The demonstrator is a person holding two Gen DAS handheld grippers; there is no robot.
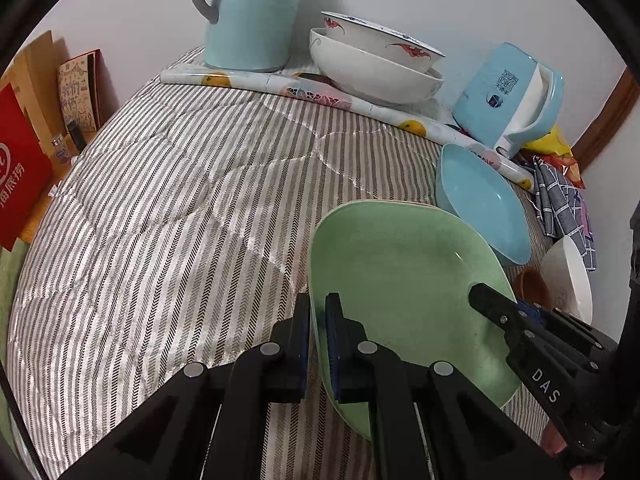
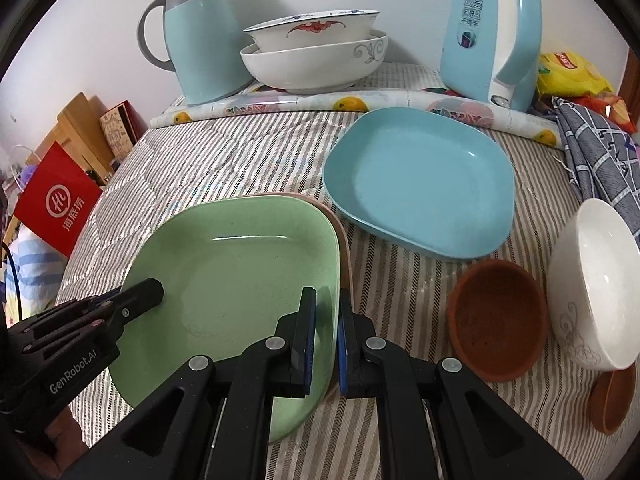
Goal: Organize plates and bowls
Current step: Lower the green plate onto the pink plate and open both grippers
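Observation:
A green plate [image 1: 400, 280] lies on the striped cloth; it also shows in the right wrist view [image 2: 240, 272], on top of a pink plate [image 2: 344, 236] whose edge peeks out. My left gripper [image 1: 318, 320] is shut on the green plate's left rim. My right gripper [image 2: 326, 320] is shut on its right rim, with the pink plate's edge between the jaws too. A blue plate [image 2: 420, 184] lies behind. A brown bowl [image 2: 496, 316] and a white bowl [image 2: 592, 280] sit to the right. Two stacked white bowls [image 2: 316, 52] stand at the back.
A teal jug [image 2: 200, 40] and a blue kettle [image 2: 488, 32] stand by the back wall on a rolled fruit-print mat [image 2: 352, 102]. A checked cloth [image 2: 600, 152] and snack bags [image 2: 568, 72] lie at the right. A red bag [image 2: 60, 200] is off the left edge.

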